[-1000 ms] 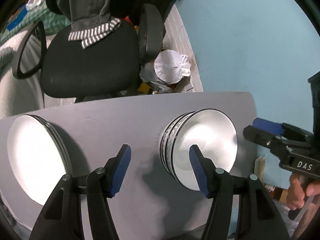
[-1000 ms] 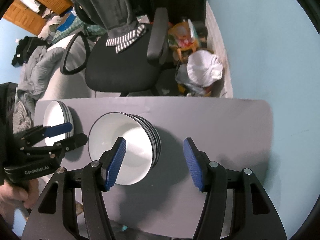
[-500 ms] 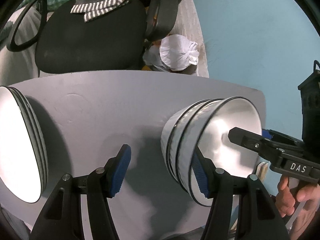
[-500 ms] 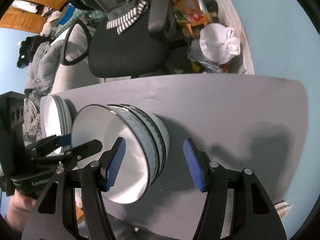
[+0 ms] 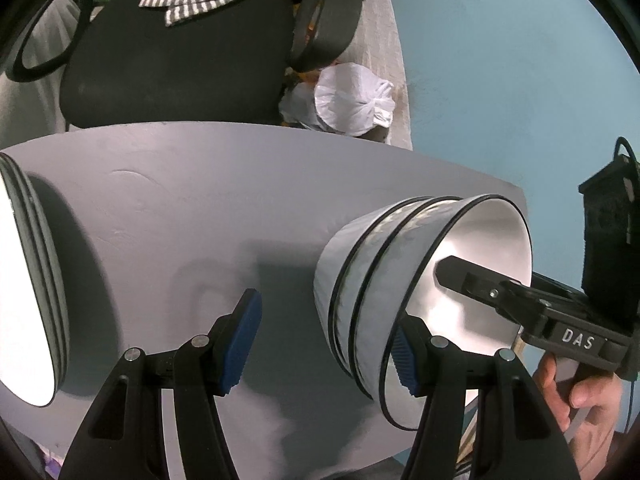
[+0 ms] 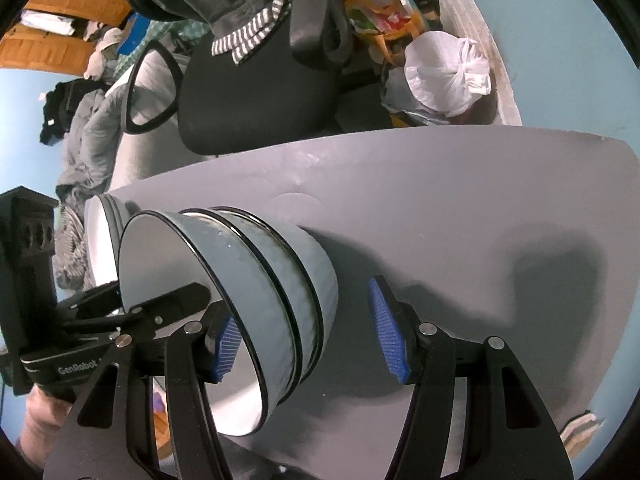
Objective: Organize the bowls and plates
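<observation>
Both grippers were over the grey table [image 5: 168,208], each straddling the rim of the nested bowls [image 5: 384,276] from opposite sides. Left gripper [image 5: 324,340]: jaws spread wide, the right pad inside the top bowl at its near rim, the left pad out over bare table; nothing pinched. Right gripper [image 6: 308,344]: jaws likewise spread, the left pad inside the top bowl, the right pad outside the stack's wall and apart from it. Whether either inner pad touched the porcelain could not be settled from these views (fisheye distortion is strong at the rim). The bowls, three by the black rims counted, sat one inside another near the table's right end in the left view. The plates [image 5: 28,292] lay stacked at the far left of the table, well apart from the bowls. Judged progress: both kinds appeared already sorted into their own stacks, so the bulk of the organizing looked done; what seemed left was placing or squaring the bowl stack, or perhaps only withdrawing. Chair [image 5: 172,52] and white bag [image 5: 352,100] beyond the table played no part.
</observation>
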Tool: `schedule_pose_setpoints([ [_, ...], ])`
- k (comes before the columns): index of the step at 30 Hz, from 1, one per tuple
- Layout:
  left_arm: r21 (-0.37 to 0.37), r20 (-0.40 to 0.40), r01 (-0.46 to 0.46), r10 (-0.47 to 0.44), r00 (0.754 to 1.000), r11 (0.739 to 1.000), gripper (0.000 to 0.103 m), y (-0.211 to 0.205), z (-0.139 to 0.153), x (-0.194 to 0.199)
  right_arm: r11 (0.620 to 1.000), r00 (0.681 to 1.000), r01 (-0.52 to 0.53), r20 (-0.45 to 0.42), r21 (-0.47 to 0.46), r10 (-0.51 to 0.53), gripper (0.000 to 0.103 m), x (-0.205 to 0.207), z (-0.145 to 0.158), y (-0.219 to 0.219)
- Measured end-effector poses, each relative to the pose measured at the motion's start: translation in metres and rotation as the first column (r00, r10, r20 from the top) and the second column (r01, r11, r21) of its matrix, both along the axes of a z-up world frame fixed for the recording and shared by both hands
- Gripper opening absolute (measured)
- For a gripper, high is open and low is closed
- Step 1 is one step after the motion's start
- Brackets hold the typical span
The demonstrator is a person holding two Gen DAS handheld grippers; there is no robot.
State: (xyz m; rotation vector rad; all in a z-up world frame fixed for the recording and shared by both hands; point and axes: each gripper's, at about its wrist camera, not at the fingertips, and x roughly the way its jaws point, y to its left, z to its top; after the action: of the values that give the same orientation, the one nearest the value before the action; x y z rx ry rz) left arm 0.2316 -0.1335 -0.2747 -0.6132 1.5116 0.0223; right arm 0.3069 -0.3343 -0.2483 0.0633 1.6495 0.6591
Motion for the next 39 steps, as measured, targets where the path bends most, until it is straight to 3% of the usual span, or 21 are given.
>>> schedule_pose_setpoints([
  [6,-0.068,0.006,-0.033,0.033,0.999,0.997,0.055,0.004,-0.003,-0.002,1.0,1.0,-0.011,-0.008,0.007,0.011,0.059,-0.002,-0.001,0.0],
  [10,-0.126,0.017,-0.048,0.05,0.999,0.991,0.04,0.006,-0.004,-0.004,0.999,0.999,-0.029,-0.033,0.029,0.03,0.042,-0.004,0.0,0.004],
  [12,-0.148,0.014,-0.059,0.062,0.998,0.987,0.034,0.006,-0.001,-0.005,0.999,0.999,-0.04,-0.028,0.019,0.04,0.04,-0.005,0.001,0.005],
  [18,-0.098,0.028,-0.034,0.037,0.999,0.995,0.029,0.001,0.008,-0.006,0.998,0.998,-0.063,-0.023,-0.004,0.063,0.035,-0.006,0.003,0.008],
  [24,-0.079,0.022,-0.005,0.006,1.0,0.997,0.029,0.0,0.011,-0.005,0.997,0.997,-0.073,-0.016,-0.04,0.072,0.022,-0.006,0.007,0.006],
  [39,-0.087,-0.003,-0.018,0.018,1.0,0.996,0.029,0.005,0.013,-0.027,0.996,0.997,-0.07,-0.026,-0.062,0.068,0.02,-0.024,0.008,0.012],
])
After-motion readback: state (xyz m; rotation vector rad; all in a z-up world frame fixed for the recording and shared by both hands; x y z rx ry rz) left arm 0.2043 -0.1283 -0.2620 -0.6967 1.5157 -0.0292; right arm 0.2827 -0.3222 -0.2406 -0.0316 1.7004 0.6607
